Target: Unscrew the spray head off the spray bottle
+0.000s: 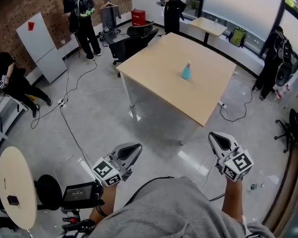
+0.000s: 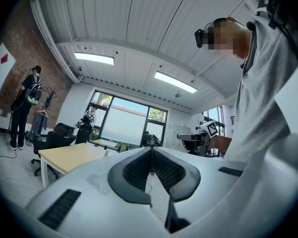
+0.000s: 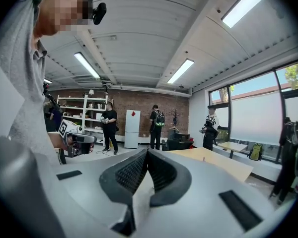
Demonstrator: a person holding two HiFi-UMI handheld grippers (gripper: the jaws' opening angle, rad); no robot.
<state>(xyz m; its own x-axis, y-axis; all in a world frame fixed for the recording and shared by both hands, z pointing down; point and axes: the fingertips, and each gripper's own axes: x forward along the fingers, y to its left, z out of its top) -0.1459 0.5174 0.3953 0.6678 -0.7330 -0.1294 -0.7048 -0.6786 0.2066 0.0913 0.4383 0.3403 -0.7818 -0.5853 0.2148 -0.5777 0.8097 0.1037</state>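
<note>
Before the torso, left gripper and right gripper point forward, closed

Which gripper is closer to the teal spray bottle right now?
Right, slightly. The right gripper sits below and just right of the spray bottle; the left gripper is farther, below and to its left. Both are well short of the table.

Head view steeply downward, gripper views level, far table common
</note>
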